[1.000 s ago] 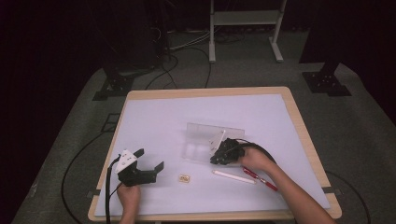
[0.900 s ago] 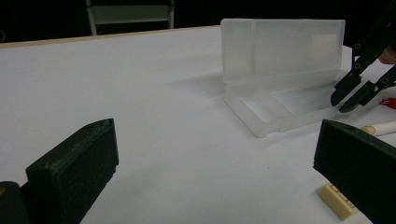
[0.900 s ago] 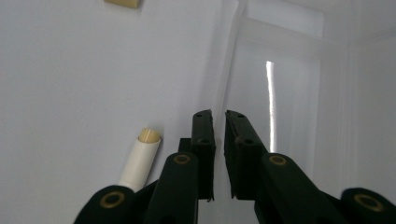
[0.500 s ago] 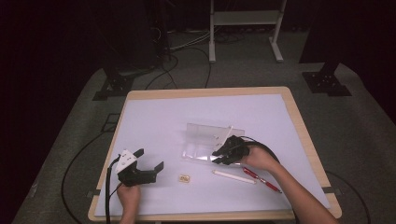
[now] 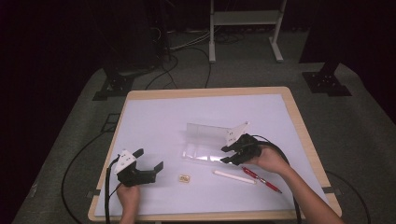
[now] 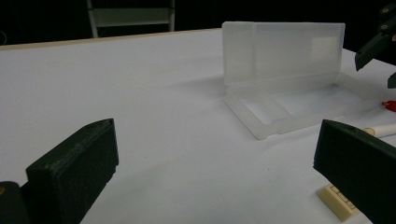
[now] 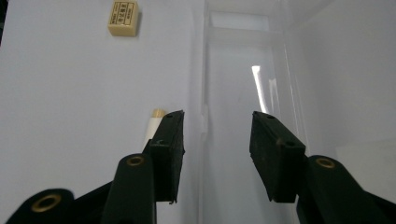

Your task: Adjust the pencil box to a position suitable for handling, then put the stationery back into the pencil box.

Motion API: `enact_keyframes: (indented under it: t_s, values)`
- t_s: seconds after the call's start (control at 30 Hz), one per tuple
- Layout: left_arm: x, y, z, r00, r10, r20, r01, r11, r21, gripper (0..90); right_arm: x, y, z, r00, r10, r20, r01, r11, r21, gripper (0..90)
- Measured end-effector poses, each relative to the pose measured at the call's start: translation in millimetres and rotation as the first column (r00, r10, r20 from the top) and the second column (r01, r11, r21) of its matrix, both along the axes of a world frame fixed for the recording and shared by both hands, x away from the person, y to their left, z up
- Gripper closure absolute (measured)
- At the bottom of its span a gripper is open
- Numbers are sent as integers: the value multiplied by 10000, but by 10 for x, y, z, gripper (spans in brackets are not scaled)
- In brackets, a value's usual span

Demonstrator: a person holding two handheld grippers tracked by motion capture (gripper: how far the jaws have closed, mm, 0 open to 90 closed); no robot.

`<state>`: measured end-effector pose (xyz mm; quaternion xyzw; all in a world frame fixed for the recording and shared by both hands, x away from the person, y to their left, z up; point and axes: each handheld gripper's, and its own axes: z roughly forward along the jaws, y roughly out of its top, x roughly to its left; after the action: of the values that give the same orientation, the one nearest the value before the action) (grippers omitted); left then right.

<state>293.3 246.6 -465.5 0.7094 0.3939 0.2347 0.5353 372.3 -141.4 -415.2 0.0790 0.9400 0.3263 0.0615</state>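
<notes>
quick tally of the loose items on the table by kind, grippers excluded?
clear plastic case, lid open: 1
eraser: 1
white pen: 1
red pen: 1
Total: 4

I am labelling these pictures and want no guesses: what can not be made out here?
- Eraser: printed text too small, right gripper view.
- White pen: mostly hidden behind the right hand-held gripper jaw.
- Red pen: cut off by the frame edge, left gripper view.
- Clear plastic case: blurred, glare, high view.
</notes>
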Motion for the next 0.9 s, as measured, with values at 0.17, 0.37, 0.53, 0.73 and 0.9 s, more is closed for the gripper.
enact_keyframes:
  t_s: [0.17,0.37,0.53,0.73,0.9]
  values:
    - [-4,4,1,10000,-56,26,56,10000,0,0,-38,-126,27,9996,-289,-68,290,9994,172,514]
    - [-1,2,1,10000,-36,19,36,10000,7,0,-75,-259,42,9979,-624,-159,628,9977,246,473]
    - [-3,-4,0,10000,-39,31,39,10000,72,0,-128,-374,75,9964,-839,-119,843,9957,392,457]
    - [-3,-3,1,10000,-20,-24,21,10000,59,0,-214,-522,83,9937,-1115,-144,1122,9921,562,450]
    - [-7,-14,0,10000,-52,33,52,9999,115,0,-293,-656,41,9888,-1471,-238,1483,9872,590,452]
